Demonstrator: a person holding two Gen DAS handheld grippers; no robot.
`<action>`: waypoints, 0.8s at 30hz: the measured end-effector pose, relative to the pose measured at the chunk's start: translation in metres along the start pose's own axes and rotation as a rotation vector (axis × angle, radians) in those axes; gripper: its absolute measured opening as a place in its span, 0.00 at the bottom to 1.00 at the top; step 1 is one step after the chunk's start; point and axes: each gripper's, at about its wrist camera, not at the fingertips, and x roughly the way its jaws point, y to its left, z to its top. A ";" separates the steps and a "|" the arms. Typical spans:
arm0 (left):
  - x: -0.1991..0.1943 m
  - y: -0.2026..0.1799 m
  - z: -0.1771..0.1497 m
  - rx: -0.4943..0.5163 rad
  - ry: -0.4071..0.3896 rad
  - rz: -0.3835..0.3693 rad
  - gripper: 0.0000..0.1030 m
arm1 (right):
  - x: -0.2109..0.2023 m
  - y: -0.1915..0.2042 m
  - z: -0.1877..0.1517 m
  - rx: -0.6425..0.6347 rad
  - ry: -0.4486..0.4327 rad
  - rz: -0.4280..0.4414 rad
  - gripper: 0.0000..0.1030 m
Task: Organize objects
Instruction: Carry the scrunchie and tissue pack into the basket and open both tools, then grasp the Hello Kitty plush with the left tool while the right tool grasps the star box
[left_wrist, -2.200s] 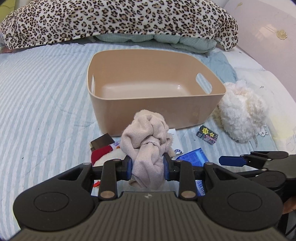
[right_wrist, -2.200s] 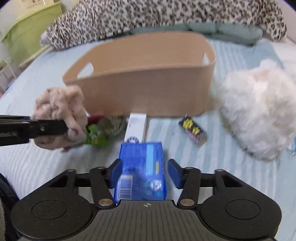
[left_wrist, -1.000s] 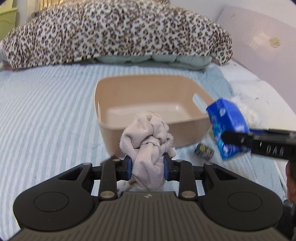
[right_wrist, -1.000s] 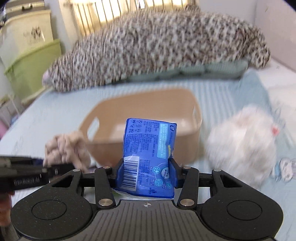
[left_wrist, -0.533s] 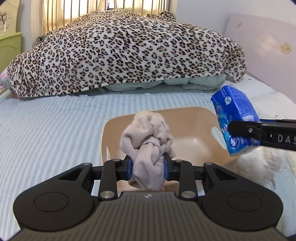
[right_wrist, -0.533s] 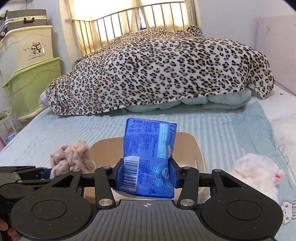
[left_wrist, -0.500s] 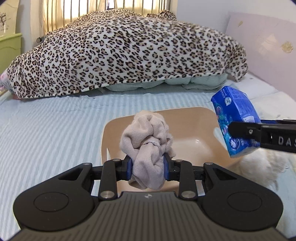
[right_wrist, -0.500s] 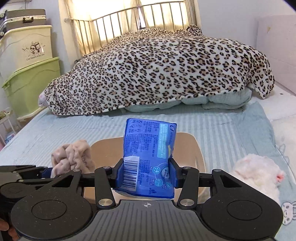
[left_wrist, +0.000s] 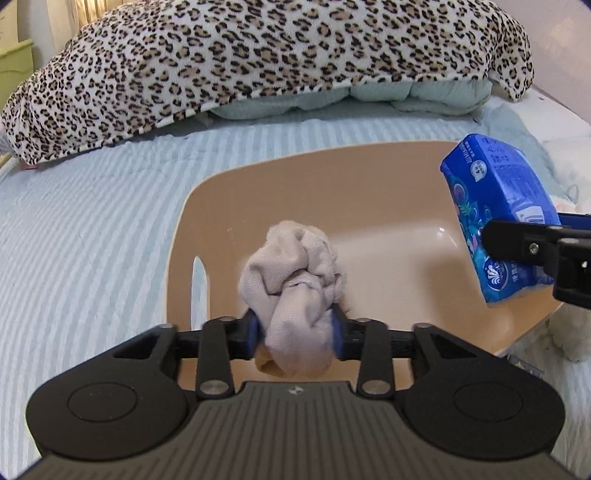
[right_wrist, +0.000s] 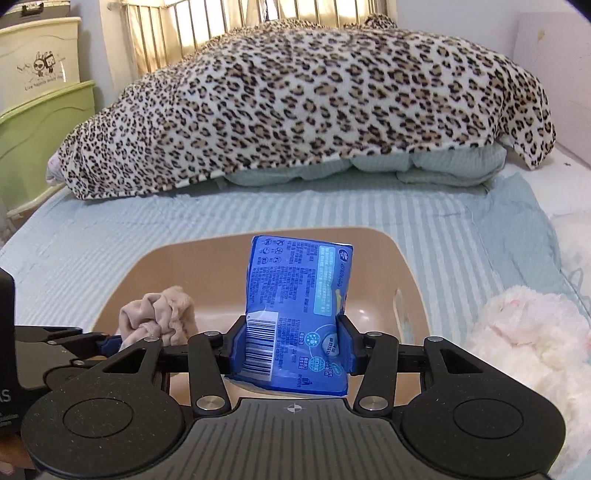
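Jaws of left gripper (left_wrist: 295, 330) widened around sock (left_wrist: 295, 284); basin (left_wrist: 369, 173) nearer.

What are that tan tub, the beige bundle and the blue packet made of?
The tub looks like smooth moulded plastic: a glossy glint on its floor, rounded walls, a cut-out handle. The bundle looks like soft knitted cloth, with a fine weave and crumpled folds. The packet seems wrapped in thin printed plastic film, shiny and creased, with a barcode; its contents can't be seen.
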 end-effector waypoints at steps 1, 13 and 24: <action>-0.002 0.000 -0.001 0.007 -0.005 0.005 0.45 | 0.000 0.001 -0.001 -0.006 0.001 -0.003 0.46; -0.075 -0.002 -0.001 0.060 -0.148 0.035 0.90 | -0.047 -0.005 0.000 0.003 -0.053 0.028 0.77; -0.102 0.026 -0.045 0.047 -0.078 0.046 0.92 | -0.077 -0.017 -0.042 -0.066 0.008 -0.010 0.92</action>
